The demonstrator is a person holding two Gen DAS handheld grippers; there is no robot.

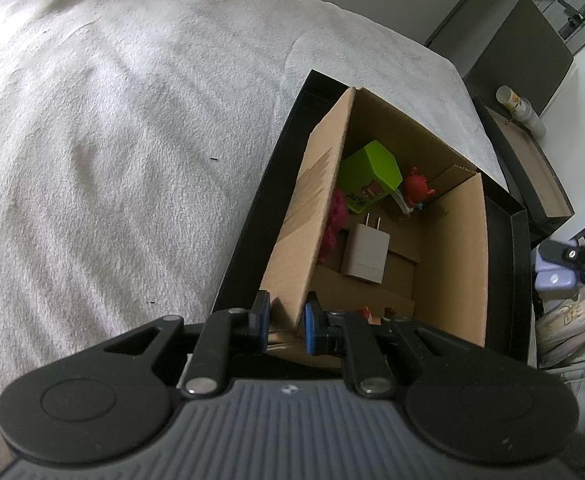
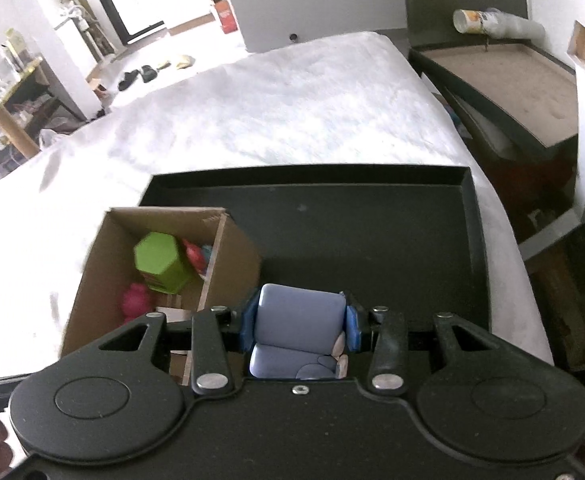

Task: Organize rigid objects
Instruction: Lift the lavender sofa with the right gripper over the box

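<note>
An open cardboard box stands in a black tray on a bed. In it lie a green hexagonal box, a white charger plug, a red figure and a pink toy. My left gripper is shut on the box's left flap. My right gripper is shut on a lilac case, held above the tray just right of the cardboard box. The green box and pink toy show there too.
The bed's white blanket spreads left of the tray. A dark side table with a lying tube can stands beyond the bed's right edge. Clutter lies on the floor at right.
</note>
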